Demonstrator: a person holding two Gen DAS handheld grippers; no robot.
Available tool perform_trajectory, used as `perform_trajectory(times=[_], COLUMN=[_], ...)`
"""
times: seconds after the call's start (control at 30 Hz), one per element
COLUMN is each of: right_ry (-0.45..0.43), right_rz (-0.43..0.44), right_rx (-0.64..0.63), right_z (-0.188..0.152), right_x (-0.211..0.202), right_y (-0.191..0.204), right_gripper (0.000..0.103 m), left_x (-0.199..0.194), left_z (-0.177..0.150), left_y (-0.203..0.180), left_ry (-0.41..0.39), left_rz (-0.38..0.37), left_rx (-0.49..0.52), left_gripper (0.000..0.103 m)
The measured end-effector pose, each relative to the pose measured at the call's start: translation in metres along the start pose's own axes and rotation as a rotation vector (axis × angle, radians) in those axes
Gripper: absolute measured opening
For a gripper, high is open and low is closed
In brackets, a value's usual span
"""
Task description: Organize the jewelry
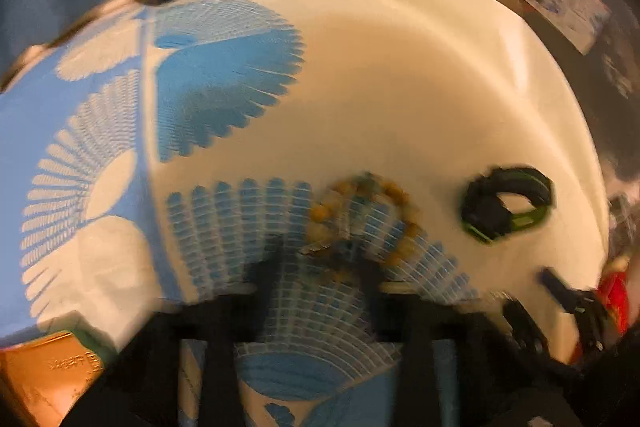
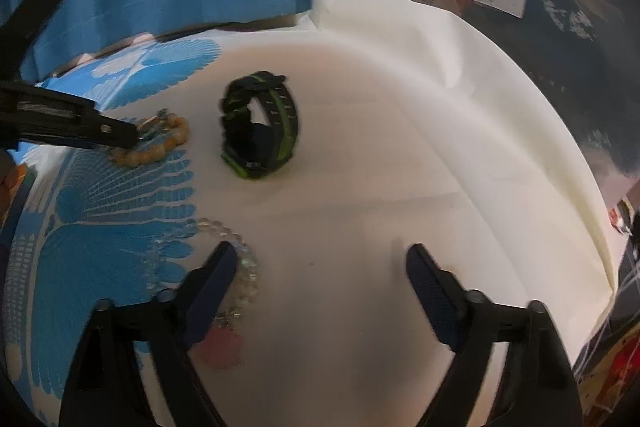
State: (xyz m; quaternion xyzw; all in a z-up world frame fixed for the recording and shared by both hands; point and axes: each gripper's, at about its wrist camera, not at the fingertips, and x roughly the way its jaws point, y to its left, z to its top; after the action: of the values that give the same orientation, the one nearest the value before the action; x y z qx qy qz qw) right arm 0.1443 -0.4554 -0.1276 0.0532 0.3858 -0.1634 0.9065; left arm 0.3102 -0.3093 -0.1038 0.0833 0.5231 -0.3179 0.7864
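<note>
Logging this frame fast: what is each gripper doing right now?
Left gripper: at the orange bead bracelet; open or shut cannot be told.
Right gripper: open, holding nothing, above the white cloth.

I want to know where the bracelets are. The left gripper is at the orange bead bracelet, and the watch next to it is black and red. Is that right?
Not quite. The watch is black and green, not red; the right wrist view shows its green stripes clearly. The rest holds: the left gripper is at the orange bead bracelet, beside the watch.
</note>
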Motion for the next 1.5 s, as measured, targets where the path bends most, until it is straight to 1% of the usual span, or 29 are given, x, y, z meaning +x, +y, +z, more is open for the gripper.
perform_trajectory(times=[0.03,0.07,0.1,0.13,0.23,0.43,0.57,0.77,0.93,1.1,1.37,1.5], right_ry=[0.001,0.002,0.004,0.001,-0.010,-0.072,-0.086,-0.100,-0.087,-0.089,-0.058,-0.049], right_rz=[0.024,0.048,0.043,0.041,0.073,0.062,0.057,0.049,0.058,0.077,0.160,0.195], right_rx=[-0.003,-0.016,-0.027,-0.028,0.006,0.032,0.031,0.014,-0.009,-0.041,-0.120,-0.157], right_z=[0.000,0.000,0.000,0.000,0.001,0.014,0.021,0.022,0.013,-0.005,-0.044,-0.062], right_x=[-0.001,-0.002,-0.002,-0.003,-0.008,-0.034,-0.053,-0.088,-0.118,-0.152,-0.197,-0.217], right_y=[0.002,0.007,0.010,0.011,0.008,0.002,0.003,0.007,0.014,0.027,0.065,0.084], right_gripper=[0.046,0.021,0.008,0.008,0.008,0.007,0.008,0.007,0.008,0.008,0.008,0.008], left_x=[-0.004,-0.008,-0.011,-0.016,-0.031,-0.080,-0.106,-0.144,-0.179,-0.210,-0.256,-0.272], left_z=[-0.001,-0.001,-0.001,-0.003,-0.006,-0.016,-0.023,-0.046,-0.077,-0.122,-0.198,-0.229], left_y=[-0.001,-0.002,-0.003,-0.003,-0.004,-0.009,-0.014,-0.013,-0.016,-0.014,-0.002,0.003], left_ry=[-0.014,-0.029,-0.036,-0.043,-0.058,-0.132,-0.159,-0.185,-0.204,-0.221,-0.238,-0.250], left_rz=[0.006,0.017,0.015,0.001,-0.017,-0.049,-0.032,-0.018,0.014,0.047,0.080,0.104], left_rx=[0.002,0.007,0.012,0.010,0.007,-0.001,0.006,-0.022,-0.014,-0.025,-0.079,-0.092], left_gripper=[0.007,0.006,0.005,0.004,0.004,0.004,0.004,0.004,0.004,0.004,0.004,0.004])
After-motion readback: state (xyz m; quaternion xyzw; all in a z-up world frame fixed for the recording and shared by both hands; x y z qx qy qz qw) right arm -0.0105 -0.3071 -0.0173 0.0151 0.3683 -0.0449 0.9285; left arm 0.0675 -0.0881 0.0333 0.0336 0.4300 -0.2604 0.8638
